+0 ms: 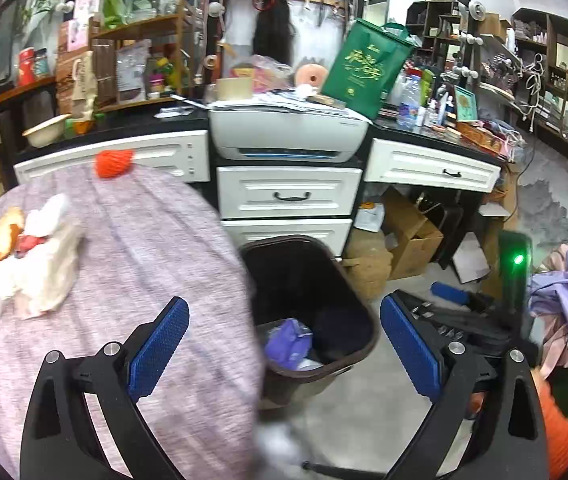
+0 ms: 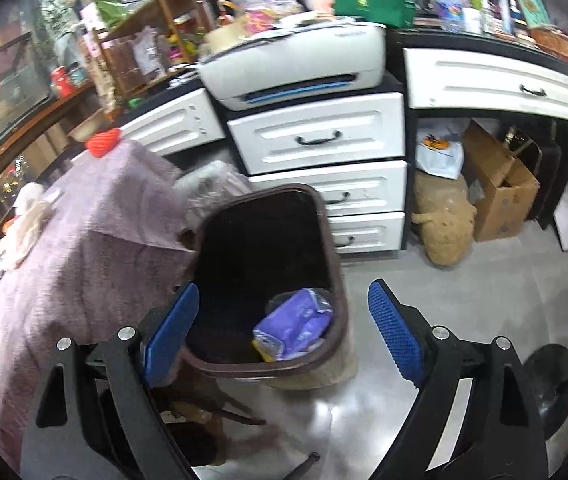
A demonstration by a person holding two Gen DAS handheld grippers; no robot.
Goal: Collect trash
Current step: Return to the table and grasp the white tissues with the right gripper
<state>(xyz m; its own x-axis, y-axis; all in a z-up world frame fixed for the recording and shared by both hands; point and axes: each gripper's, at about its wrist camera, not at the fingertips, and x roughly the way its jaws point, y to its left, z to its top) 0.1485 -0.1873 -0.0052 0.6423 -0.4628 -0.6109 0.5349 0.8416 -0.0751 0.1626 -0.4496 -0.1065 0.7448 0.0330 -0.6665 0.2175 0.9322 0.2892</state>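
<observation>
Both of my grippers hang spread wide with nothing between their blue pads. Left gripper (image 1: 284, 340) hovers over the edge of the bench (image 1: 131, 272), which wears a mauve cloth, and over the dark brown bin (image 1: 360, 320) standing on the floor just beside it. Right gripper (image 2: 284, 328) points down at the same bin (image 2: 324, 216) from slightly further round. Inside the bin lies a crumpled purple wrapper (image 2: 296, 328), with something pale under it that I cannot make out. On the bench's far left side sits a heap of crumpled white tissue and orange peel (image 1: 23, 256), well apart from both grippers. An orange net ball (image 1: 113, 163) rests at the bench's far edge. Behind stand white drawers (image 1: 288, 196) with a printer (image 1: 288, 132) on top.
</observation>
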